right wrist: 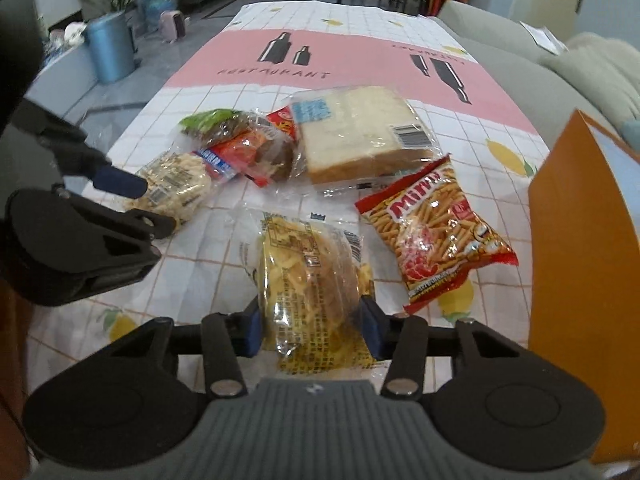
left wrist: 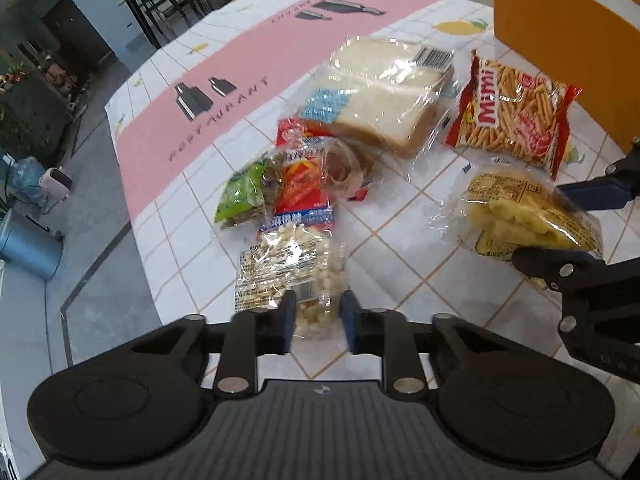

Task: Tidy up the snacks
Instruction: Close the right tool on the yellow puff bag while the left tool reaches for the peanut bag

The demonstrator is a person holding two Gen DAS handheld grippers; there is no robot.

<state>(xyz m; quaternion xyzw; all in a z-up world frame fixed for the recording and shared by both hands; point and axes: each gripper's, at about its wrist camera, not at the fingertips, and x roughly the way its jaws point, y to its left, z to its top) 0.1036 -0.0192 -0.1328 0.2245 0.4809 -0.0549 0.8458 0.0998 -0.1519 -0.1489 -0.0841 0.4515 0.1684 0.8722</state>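
Several snack packs lie on the tablecloth. My left gripper (left wrist: 318, 322) is shut on the near end of a clear bag of pale nuts (left wrist: 290, 276); the bag also shows in the right wrist view (right wrist: 176, 188). My right gripper (right wrist: 311, 328) is shut on a yellow bag of chips (right wrist: 310, 284), which also shows in the left wrist view (left wrist: 528, 216). A bag of sliced bread (right wrist: 356, 132), a red Mimi stick snack bag (right wrist: 436, 236) and a heap of red and green packets (right wrist: 240, 144) lie beyond.
An orange box (right wrist: 580, 272) stands at the right edge of the table; it also shows in the left wrist view (left wrist: 560, 52). The pink band of the tablecloth (right wrist: 340, 68) lies beyond the snacks. A blue bin (left wrist: 28, 244) stands on the floor to the left.
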